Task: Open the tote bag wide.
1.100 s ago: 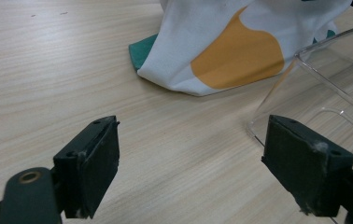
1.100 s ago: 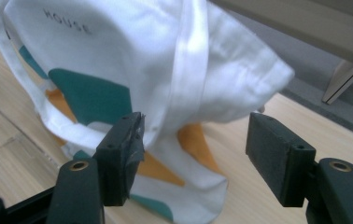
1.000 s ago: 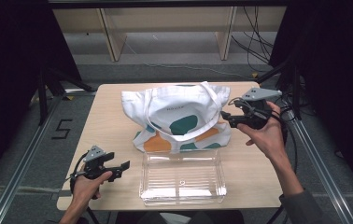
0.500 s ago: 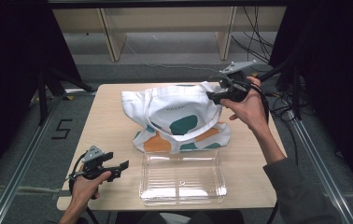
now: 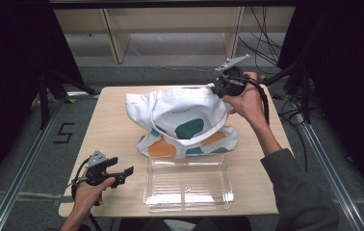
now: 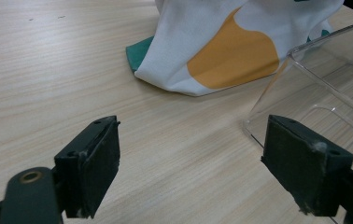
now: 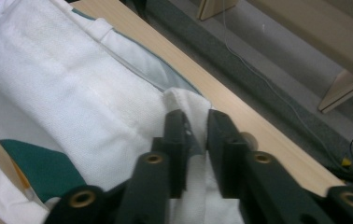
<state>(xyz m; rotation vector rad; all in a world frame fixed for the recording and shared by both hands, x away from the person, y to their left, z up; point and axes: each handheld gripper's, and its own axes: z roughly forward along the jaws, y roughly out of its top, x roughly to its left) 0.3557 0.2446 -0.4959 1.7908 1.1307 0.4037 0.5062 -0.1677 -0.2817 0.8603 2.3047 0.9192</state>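
The right gripper (image 7: pixel 195 140) has just been closing, and its two black jaws now stand nearly together with a fold of white cloth pinched between the pads. The cloth belongs to the tote bag (image 5: pixel 185 120), gripped at its far right corner, near the table's back edge. From that pinch point the bag runs away toward the left and toward the person: white fabric with green and orange patches, one handle looped across its front face, the lower part lying flat on the wooden table (image 5: pixel 117 139). The bag's long axis lies across the table, left to right, so a pull from the held corner would act along that axis or lift the corner off the surface. The clear plastic box (image 5: pixel 188 182) sits just in front of the bag, touching or nearly touching its near edge. The left gripper (image 5: pixel 122 174) rests low at the near left of the table, jaws wide apart and holding nothing; its own camera shows the bag's near left corner ahead and the box's corner beside its one jaw. The right hand is therefore the working one; the left is well apart from the bag.
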